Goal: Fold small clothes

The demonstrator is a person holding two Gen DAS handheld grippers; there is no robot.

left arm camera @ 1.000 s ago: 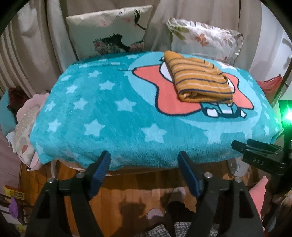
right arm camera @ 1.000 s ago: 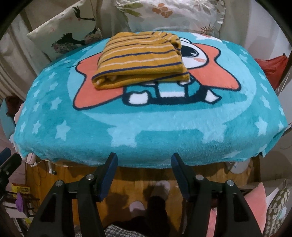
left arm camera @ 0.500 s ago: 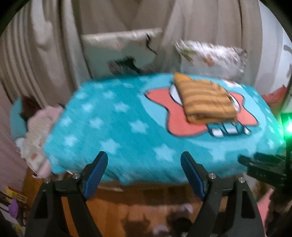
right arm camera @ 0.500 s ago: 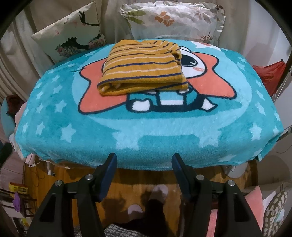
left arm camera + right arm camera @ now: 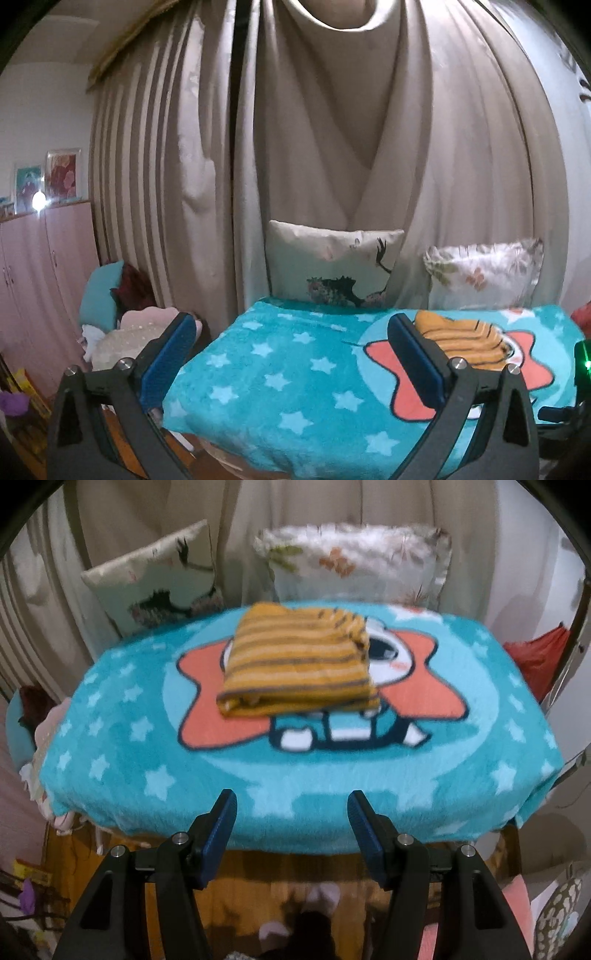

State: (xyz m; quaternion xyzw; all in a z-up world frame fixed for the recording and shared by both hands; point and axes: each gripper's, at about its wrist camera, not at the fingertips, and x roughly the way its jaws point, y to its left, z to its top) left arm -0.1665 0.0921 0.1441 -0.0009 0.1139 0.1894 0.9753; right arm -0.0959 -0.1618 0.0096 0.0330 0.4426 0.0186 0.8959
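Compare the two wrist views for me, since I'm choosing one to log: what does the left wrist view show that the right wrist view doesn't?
Only the left wrist view shows the pink wardrobe, the framed pictures on top of it, and the curtain's full height. Only the right wrist view shows the folded striped garment whole, the blanket's near edge and the wooden floor. Both show the teal star blanket, two pillows, the garment resting on it, and an open, empty gripper: left, right.
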